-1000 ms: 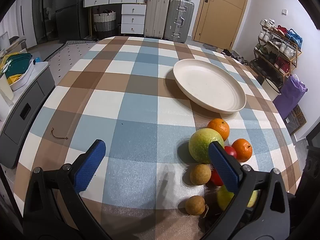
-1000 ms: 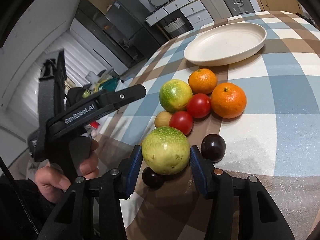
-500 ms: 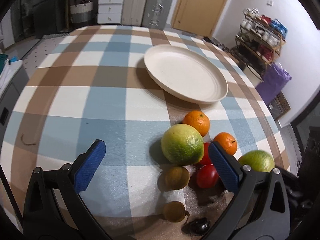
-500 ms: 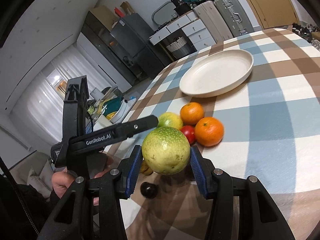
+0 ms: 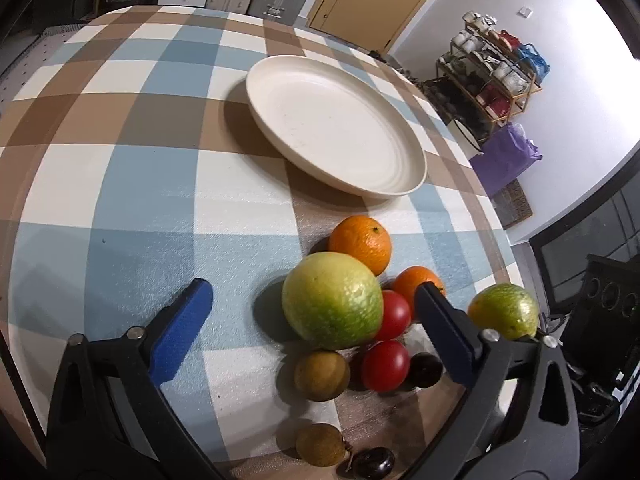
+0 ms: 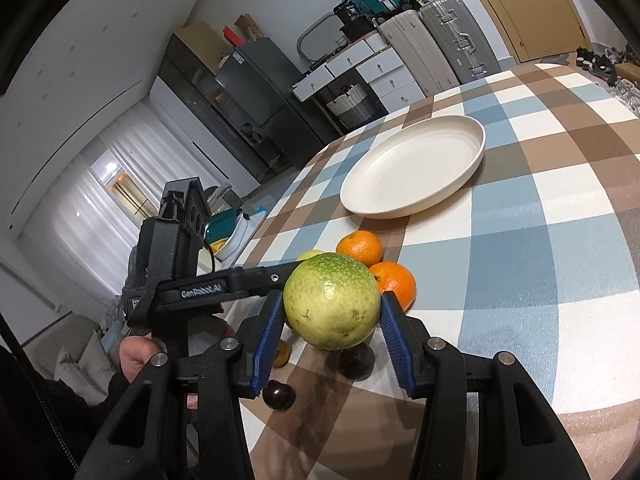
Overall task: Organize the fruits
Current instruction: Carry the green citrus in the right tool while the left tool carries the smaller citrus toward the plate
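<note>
Right tool (image 6: 332, 340) has a green guava (image 6: 331, 301) pinched between its blue pads, clear of the bench (image 6: 540, 264). From the left camera that same guava (image 5: 503, 317) shows off to the right, beyond the left tool's right finger.

Left tool (image 5: 312, 332) stands wide, jaws closing in, tilted down over the pile. Between the pads sits a second, larger guava (image 5: 332, 306) on the bench, not touched by either pad. Touching it on the far side, an orange (image 5: 360, 244). A second orange (image 5: 418, 286) lies right of it, partly behind the right pad. Two tomatoes: one (image 5: 394, 314) tucked against the big guava, the other (image 5: 385, 365) nearer the camera. A brown round fruit (image 5: 321, 375) sits just under the guava, and a dark plum (image 5: 425, 369) beside the near tomato. Closer in, another brown fruit (image 5: 320, 444) and another plum (image 5: 373, 465), side by side at the bench edge.

Cream plate (image 5: 416, 160) lies farther out on the checked cloth, apart from the pile.

In the right view, a hand (image 6: 136, 354) grips the left tool's handle, low left.
</note>
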A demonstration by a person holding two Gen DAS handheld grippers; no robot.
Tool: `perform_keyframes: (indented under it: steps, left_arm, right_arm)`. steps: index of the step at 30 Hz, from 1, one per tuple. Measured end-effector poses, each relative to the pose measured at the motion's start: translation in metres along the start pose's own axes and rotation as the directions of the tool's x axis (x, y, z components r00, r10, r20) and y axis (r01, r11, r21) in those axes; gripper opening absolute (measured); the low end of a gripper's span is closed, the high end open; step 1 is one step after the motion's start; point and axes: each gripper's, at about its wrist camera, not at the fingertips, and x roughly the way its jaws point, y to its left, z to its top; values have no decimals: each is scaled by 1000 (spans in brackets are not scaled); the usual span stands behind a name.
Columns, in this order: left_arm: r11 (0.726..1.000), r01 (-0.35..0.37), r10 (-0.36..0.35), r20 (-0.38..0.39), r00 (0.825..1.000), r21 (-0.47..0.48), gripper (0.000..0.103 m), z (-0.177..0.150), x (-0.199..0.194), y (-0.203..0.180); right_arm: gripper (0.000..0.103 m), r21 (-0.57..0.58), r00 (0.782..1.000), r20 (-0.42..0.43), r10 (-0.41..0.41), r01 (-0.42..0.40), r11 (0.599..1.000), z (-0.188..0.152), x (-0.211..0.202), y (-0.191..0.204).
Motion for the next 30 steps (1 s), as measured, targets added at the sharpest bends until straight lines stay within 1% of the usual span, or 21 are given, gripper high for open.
perform_keyframes:
  steps: [1, 3, 5, 6, 7, 8, 10, 15, 20, 26, 30]
  left_arm:
    - [1000, -3, 3, 0, 1000, 7, 93, 1, 0, -1]
    - [1000, 0, 0, -3, 1000, 21, 77, 2, 3, -2]
    - [999, 0, 1, -9, 1000, 34, 65, 2, 3, -3]
    - [999, 3, -2, -11, 1000, 42, 62, 2, 3, -3]
    - [998, -14, 15, -9, 1000, 53, 59, 2, 4, -5]
    - [998, -23, 23, -10, 1000, 62, 46, 1, 3, -6]
    - [997, -15, 15, -11, 1000, 81, 47, -1, 3, -7]
    - [997, 11, -10, -10, 1000, 76, 47, -1, 1, -4]
    - [996, 4, -5, 15, 1000, 86, 47, 0, -8, -8]
    - [995, 16, -20, 44, 999, 95, 47, 13, -23, -12]
    - [993, 31, -38, 60, 997, 112, 47, 32, -33, -15]
  right_arm:
    - [49, 1, 1000, -1, 0, 0, 1000, 0, 0, -1]
    - [49, 2, 1000, -1, 0, 0, 1000, 1, 1, -1]
    - [49, 0, 1000, -4, 0, 0, 1000, 1, 2, -1]
    - [49, 0, 1000, -4, -1, 1, 1000, 1, 2, -1]
    - [49, 1, 1000, -4, 0, 0, 1000, 1, 2, -2]
    - [49, -1, 1000, -6, 0, 0, 1000, 1, 2, -2]
    - [49, -4, 1000, -9, -1, 1, 1000, 2, 3, -1]
    - [49, -11, 1000, -5, 2, -2, 1000, 4, 1, 1]
    - [49, -21, 1000, 7, -1, 1, 1000, 12, -1, 2]
    - [49, -48, 1000, 24, -4, 5, 999, 28, -1, 4]
    - [49, -49, 999, 34, -15, 17, 999, 45, 2, -2]
